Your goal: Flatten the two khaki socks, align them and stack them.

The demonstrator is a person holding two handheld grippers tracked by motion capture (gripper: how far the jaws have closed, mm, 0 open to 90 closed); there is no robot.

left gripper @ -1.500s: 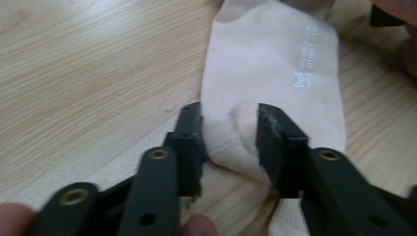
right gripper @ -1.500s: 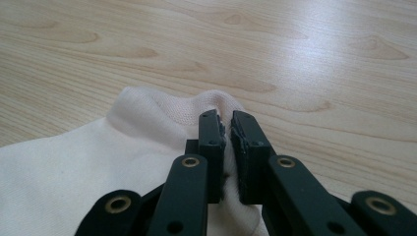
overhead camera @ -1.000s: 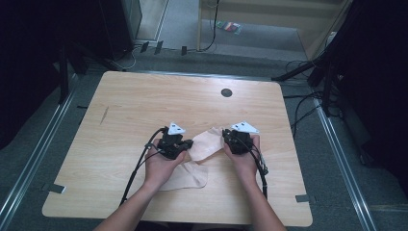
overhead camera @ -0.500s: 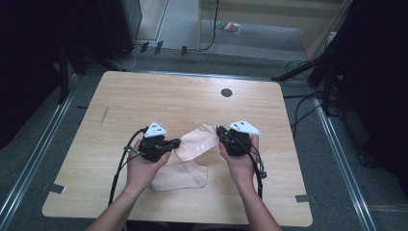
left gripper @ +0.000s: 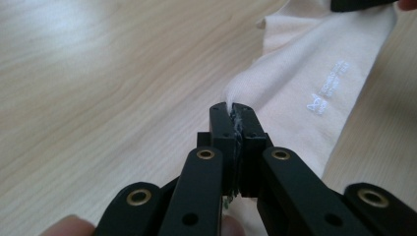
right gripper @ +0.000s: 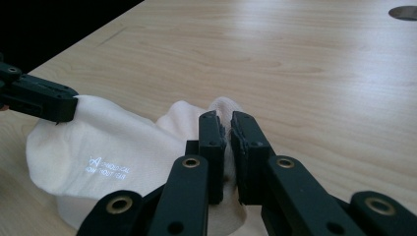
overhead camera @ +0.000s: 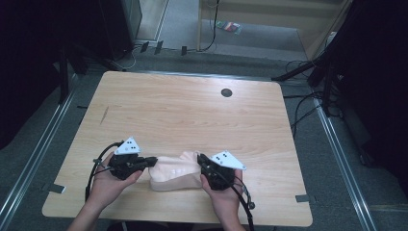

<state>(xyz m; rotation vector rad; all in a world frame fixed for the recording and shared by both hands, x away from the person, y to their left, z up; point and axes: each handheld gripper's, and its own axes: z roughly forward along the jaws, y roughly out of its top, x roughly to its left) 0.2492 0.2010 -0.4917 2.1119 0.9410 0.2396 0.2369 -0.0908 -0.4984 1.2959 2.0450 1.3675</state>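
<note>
Now, left gripper (overhead camera: 150,161) clamped on cream cloth (overhead camera: 174,172), right gripper (overhead camera: 201,159) pinching its other end, wooden table (overhead camera: 192,110).

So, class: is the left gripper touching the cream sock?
Touching. The left gripper view shows the left gripper with jaws clamped on a fold of the cream sock.

Gripping with black two-jaw grippers: left gripper (overhead camera: 150,162), right gripper (overhead camera: 200,159). Carrying grey three-cornered plates dotted black on top, showing brass-ringed pivot holes along the angular black links, trailing looping black cables past bare forearms.
</note>
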